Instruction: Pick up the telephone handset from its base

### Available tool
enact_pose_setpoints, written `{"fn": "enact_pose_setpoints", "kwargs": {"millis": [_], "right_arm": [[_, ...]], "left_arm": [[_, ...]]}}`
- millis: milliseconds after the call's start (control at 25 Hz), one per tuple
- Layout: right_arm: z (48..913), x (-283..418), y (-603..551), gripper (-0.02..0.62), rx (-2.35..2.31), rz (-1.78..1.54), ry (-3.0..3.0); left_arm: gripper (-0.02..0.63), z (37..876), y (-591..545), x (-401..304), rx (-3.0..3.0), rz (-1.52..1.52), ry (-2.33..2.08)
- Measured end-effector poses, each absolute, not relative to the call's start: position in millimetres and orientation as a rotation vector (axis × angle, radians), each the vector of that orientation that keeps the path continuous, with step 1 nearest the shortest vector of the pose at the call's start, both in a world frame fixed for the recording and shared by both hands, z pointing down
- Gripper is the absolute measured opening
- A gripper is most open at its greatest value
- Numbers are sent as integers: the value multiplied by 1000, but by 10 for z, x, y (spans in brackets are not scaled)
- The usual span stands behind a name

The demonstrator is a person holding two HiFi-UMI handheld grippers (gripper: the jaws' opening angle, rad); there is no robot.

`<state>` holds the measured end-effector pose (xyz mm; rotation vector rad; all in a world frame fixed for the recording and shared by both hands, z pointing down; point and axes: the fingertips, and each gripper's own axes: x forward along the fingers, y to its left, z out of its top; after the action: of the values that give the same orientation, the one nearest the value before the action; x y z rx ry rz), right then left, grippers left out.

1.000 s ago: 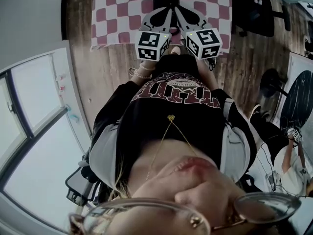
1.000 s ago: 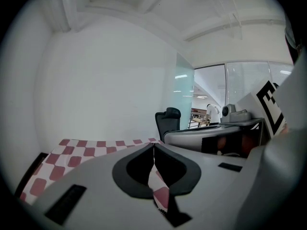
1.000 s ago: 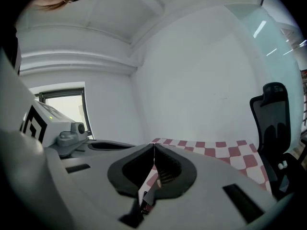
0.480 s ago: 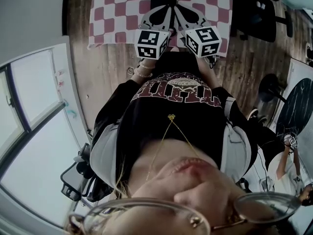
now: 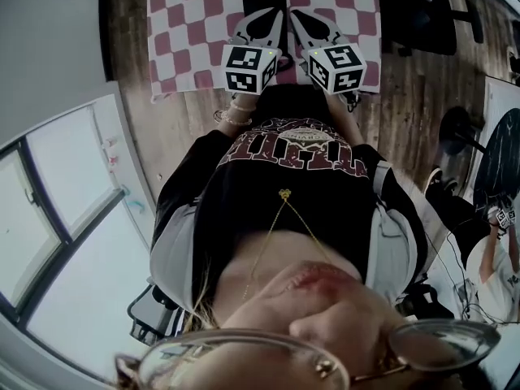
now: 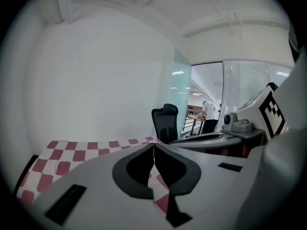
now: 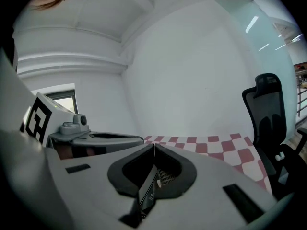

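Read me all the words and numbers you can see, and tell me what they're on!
Shirt print: big block letters and a small arched line above them, upside down and warped; too blurred to read.
Left marker cube and right marker cube: black-and-white square patterns only, no words or numbers.
Nothing else in any view carries text that can be read.

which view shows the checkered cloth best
The head view: it looks down on the red-and-white checkered cloth across its full width. The left gripper view catches only a low, foreshortened strip at its left; the right gripper view, a strip at its right.
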<state>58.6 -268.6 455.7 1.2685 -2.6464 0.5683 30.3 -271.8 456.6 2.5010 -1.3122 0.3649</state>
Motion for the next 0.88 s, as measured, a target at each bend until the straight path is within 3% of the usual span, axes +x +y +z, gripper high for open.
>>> {"fn": "enact_pose_setpoints", "kwargs": {"millis": [880], "right_arm": [[5099,416,-3035,20,1390,715,-2443]], "left_arm": [[11,5073,-3092,0,2448,446,-1096]]}}
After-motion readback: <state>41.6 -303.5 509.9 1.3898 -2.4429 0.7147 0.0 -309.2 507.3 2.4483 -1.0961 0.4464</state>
